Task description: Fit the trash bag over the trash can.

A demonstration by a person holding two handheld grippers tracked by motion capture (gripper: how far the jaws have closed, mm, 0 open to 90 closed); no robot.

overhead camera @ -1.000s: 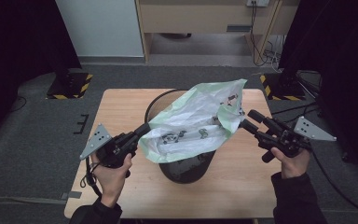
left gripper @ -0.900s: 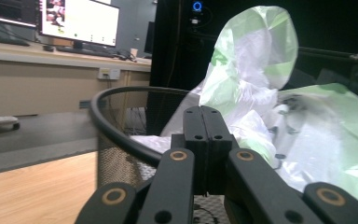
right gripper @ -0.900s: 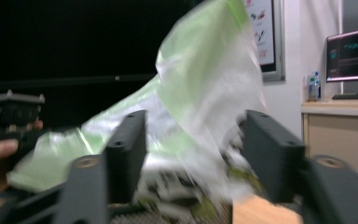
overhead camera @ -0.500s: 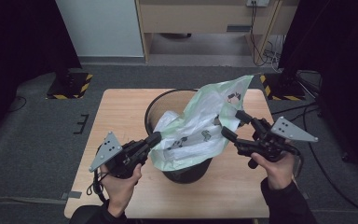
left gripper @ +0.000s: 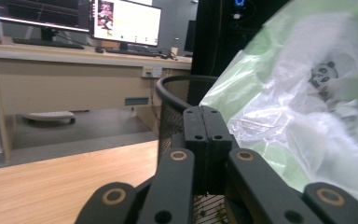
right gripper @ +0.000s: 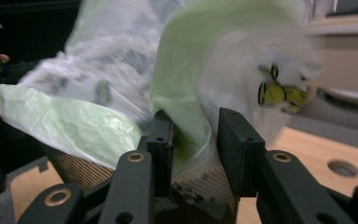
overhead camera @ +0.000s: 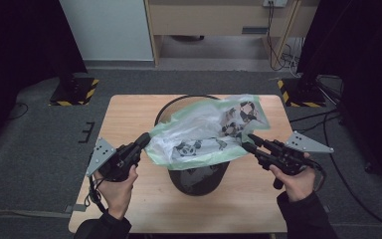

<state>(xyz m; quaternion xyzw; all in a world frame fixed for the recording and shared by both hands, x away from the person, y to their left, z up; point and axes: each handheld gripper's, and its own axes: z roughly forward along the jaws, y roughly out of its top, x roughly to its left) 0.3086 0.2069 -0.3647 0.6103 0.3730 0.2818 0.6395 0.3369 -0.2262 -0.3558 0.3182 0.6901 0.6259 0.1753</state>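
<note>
Bag [overhead camera: 204, 137] stretched over bin [overhead camera: 199, 177] between left gripper [overhead camera: 143, 141] and right gripper [overhead camera: 247, 142]

We see a light brown wooden bench [overhead camera: 129, 119] standing on a grey floor [overhead camera: 35, 164]. A black mesh bin [overhead camera: 199, 177] stands right on the bench, near the middle. The wood around the bin is bare. One round hole [right gripper: 340, 167] shows in the bench top.

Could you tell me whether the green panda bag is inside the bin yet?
Not yet: the green-and-clear panda-print plastic bag lies spread across the black mesh bin rim.
</note>
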